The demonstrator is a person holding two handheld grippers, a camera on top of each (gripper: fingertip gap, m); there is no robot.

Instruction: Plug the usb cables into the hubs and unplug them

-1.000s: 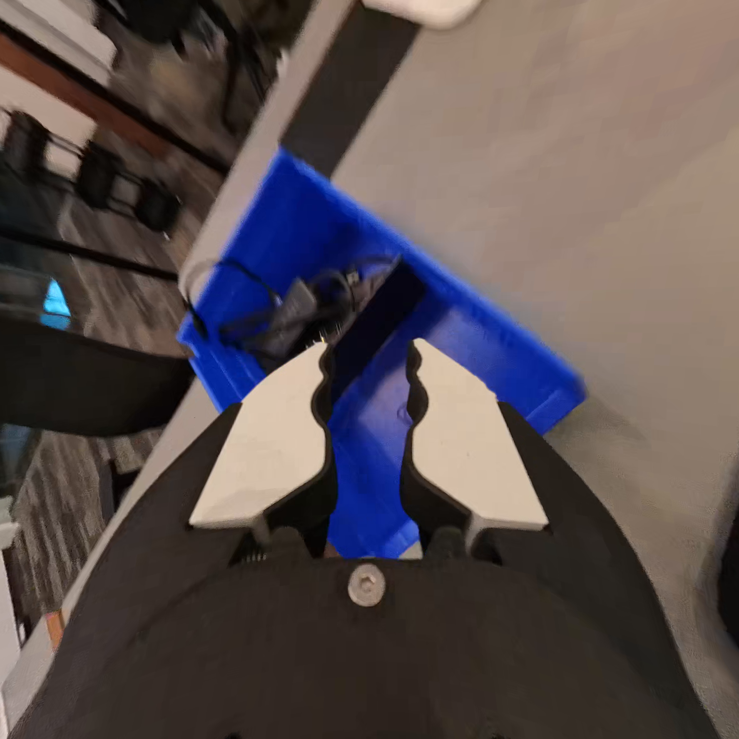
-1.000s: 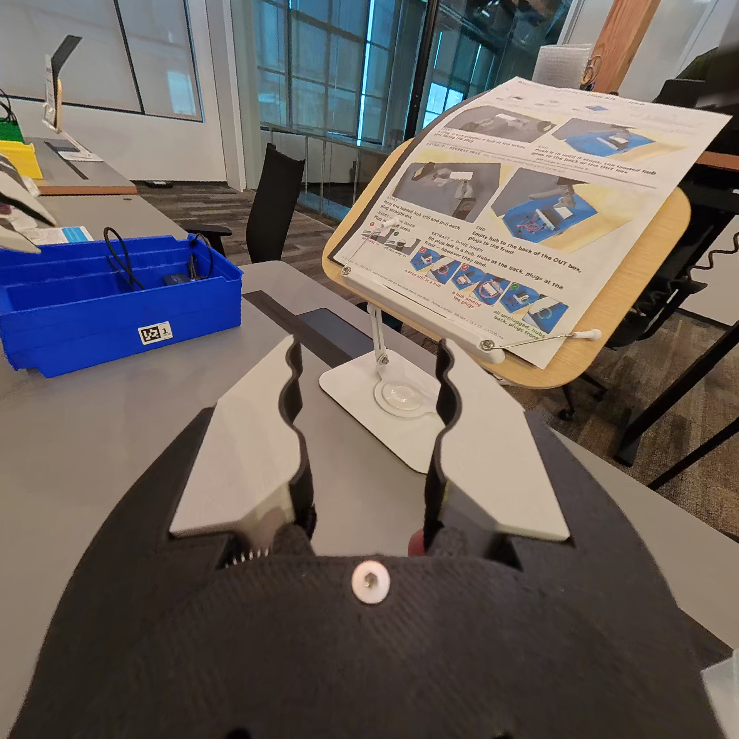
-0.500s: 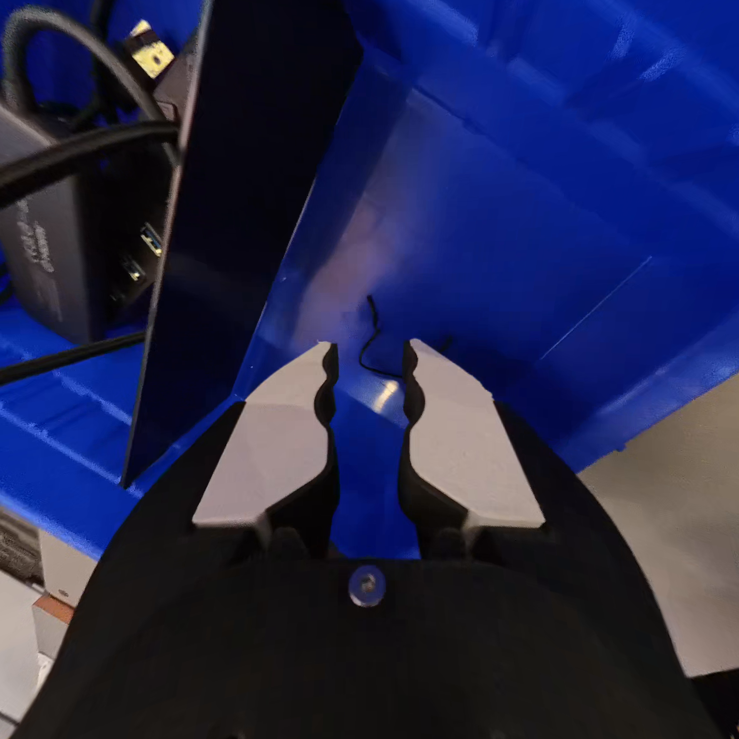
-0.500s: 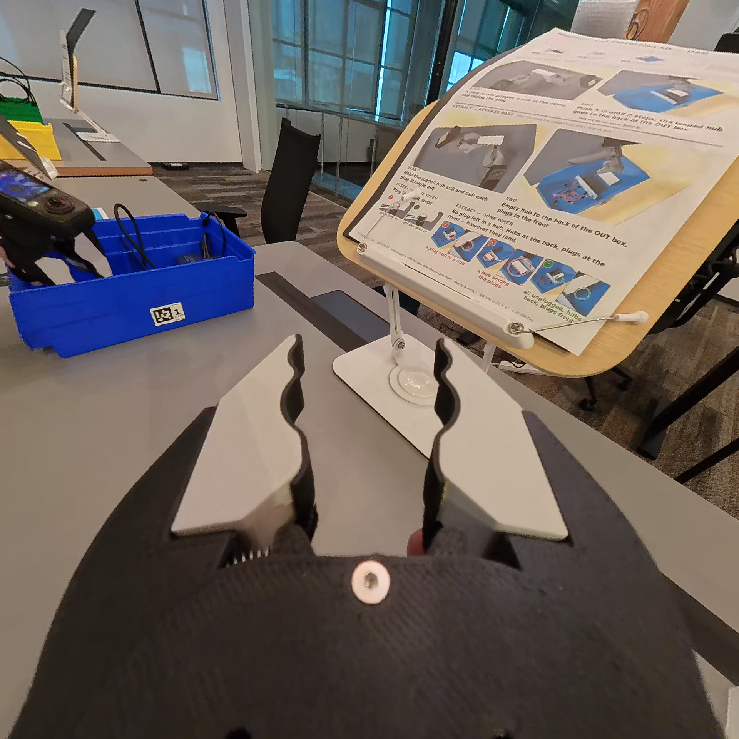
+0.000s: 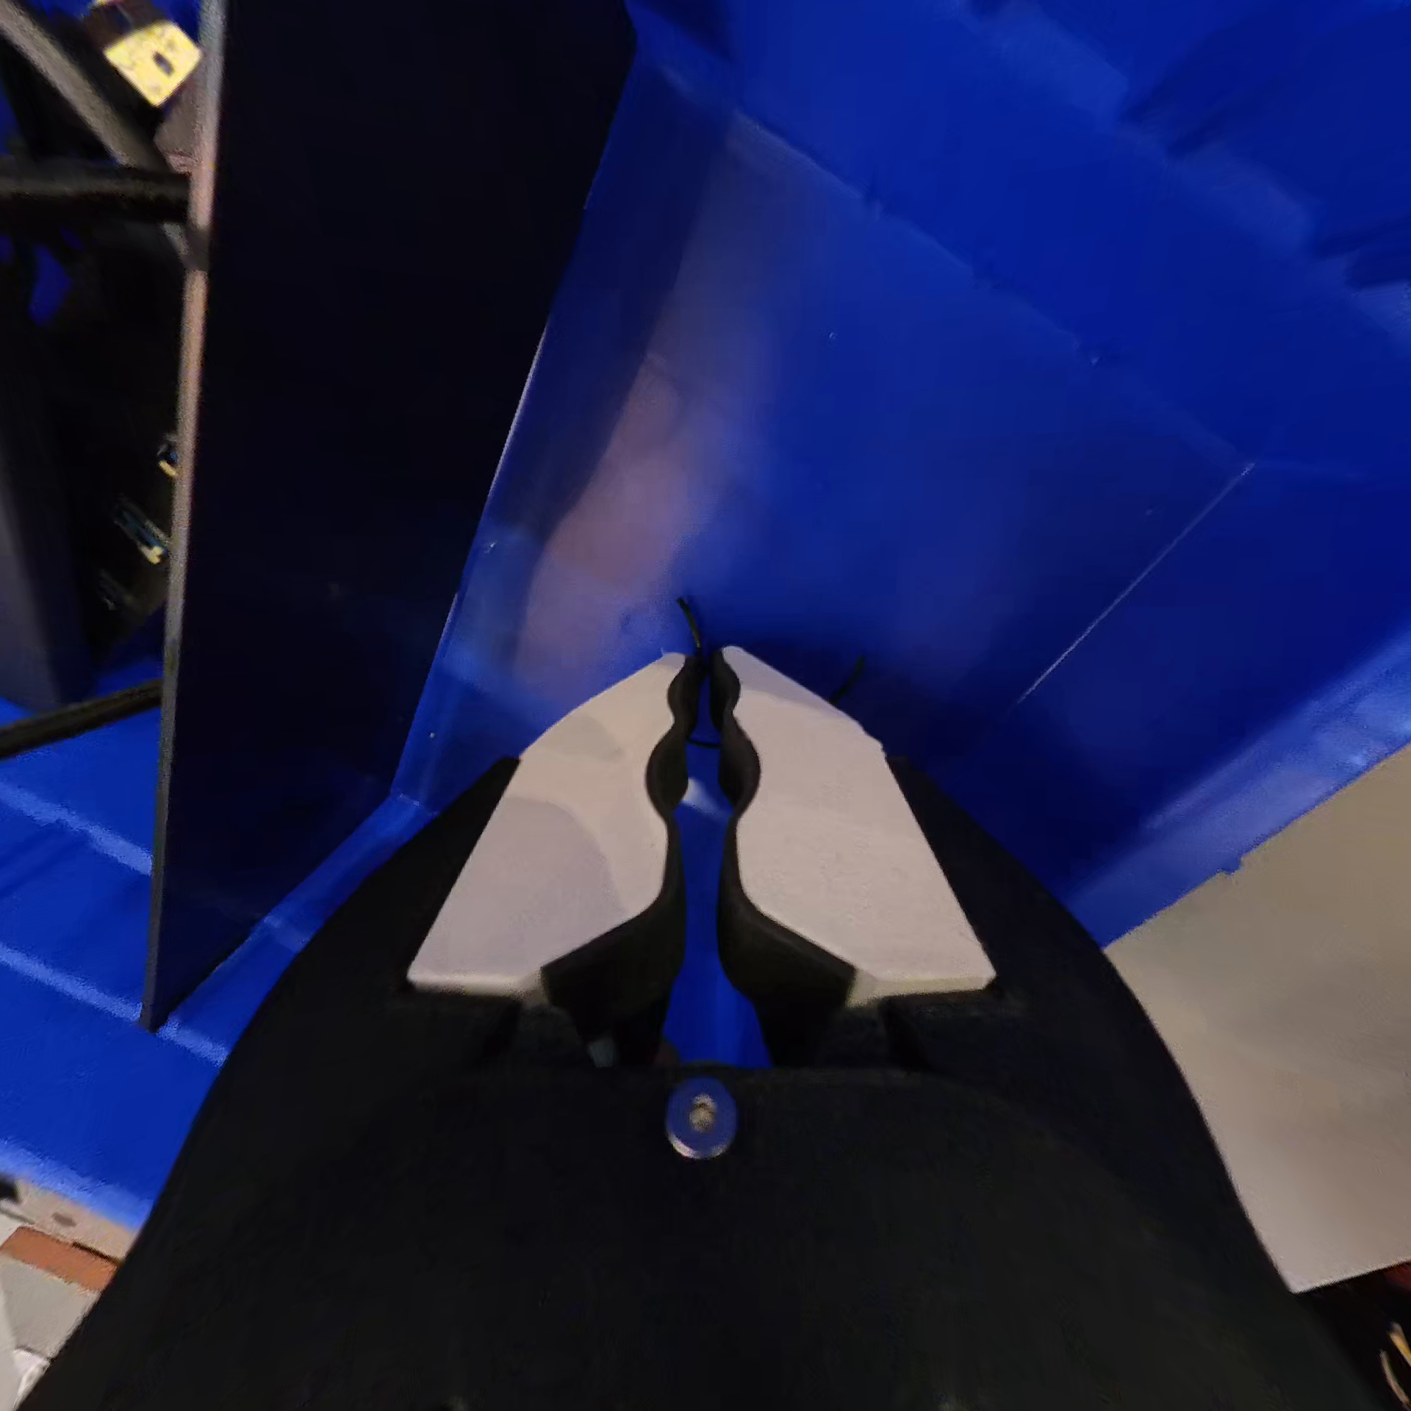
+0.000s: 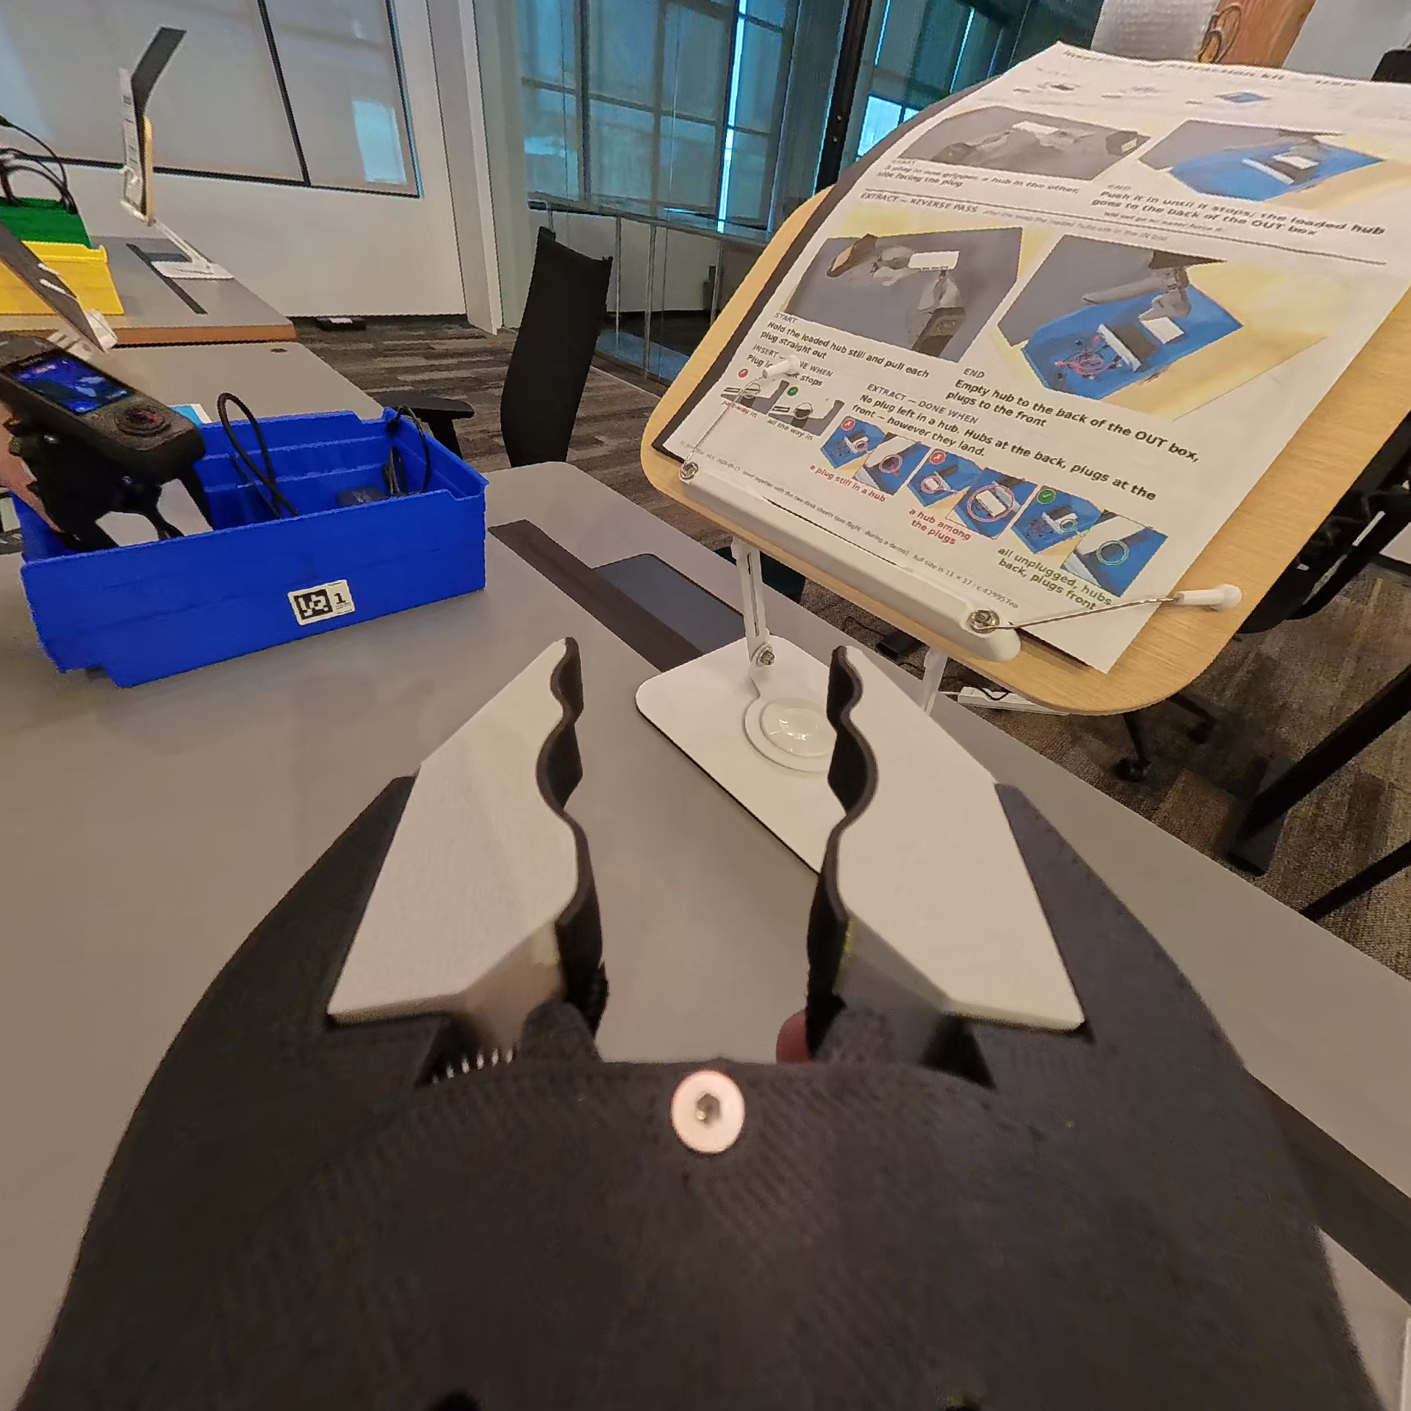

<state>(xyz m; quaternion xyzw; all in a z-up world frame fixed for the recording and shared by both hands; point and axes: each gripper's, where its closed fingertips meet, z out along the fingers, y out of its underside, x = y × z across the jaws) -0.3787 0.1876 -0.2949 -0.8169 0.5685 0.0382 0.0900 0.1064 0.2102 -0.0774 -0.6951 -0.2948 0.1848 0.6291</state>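
Note:
In the left wrist view my left gripper [image 5: 704, 663] is down inside the blue bin [image 5: 954, 366], in the compartment right of a dark divider [image 5: 366, 382]. Its fingers are closed on a thin black wire [image 5: 689, 622] lying on the bin floor. Behind the divider sit a dark USB hub [image 5: 130, 534] and a metal USB plug [image 5: 156, 65] with black cables. In the right wrist view my right gripper [image 6: 704, 657] is open and empty above the grey table [image 6: 191, 802]. The bin [image 6: 252, 565], its black cables [image 6: 252, 458] and the left gripper [image 6: 92, 435] show at the left.
A tilted wooden board with an instruction sheet [image 6: 1054, 343] stands on a white base [image 6: 718, 725] just beyond my right gripper. A black strip [image 6: 603, 603] runs across the table. A black chair [image 6: 557, 343] stands behind, and yellow and green bins [image 6: 53, 267] sit on a far desk. There is about 55 cm between the tips of the two grippers. My right tips are about 55 cm from the dark USB hub [image 5: 130, 534], my left tips only 12 cm.
My left gripper dropped into the blue bin's right compartment and closed its fingers on the thin black wire. My right gripper stayed open and shifted only slightly.

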